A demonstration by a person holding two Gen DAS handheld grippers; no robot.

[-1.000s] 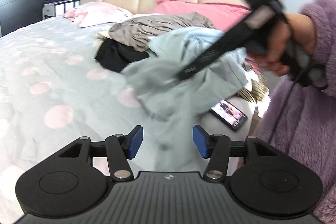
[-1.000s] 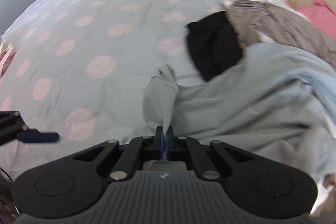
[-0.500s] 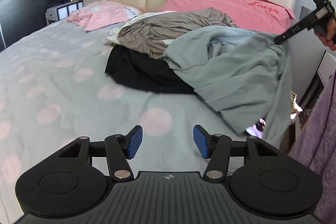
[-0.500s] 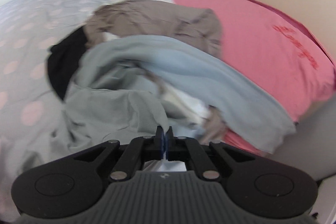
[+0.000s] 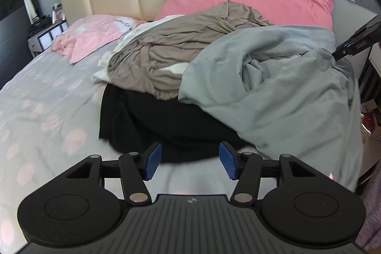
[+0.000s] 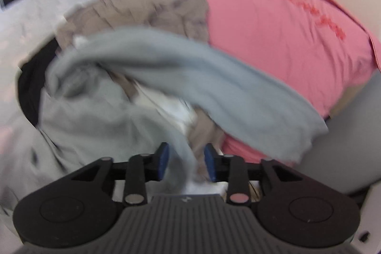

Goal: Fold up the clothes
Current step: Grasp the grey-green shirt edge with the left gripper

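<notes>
Fingers of the right gripper (image 6: 186,162), just parted, straddle a limp fold of the grey-green garment (image 5: 281,92) without pressing it. The left gripper (image 5: 189,163) hangs released, empty, over the bed (image 5: 42,97). The garment tops a crumpled pile against the pink pillow (image 5: 250,4): thin, soft, light jersey, likely to slump; best gripped at a hem.

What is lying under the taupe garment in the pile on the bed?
Under the taupe garment a white piece and a black garment stick out. How far they extend beneath is covered.
</notes>
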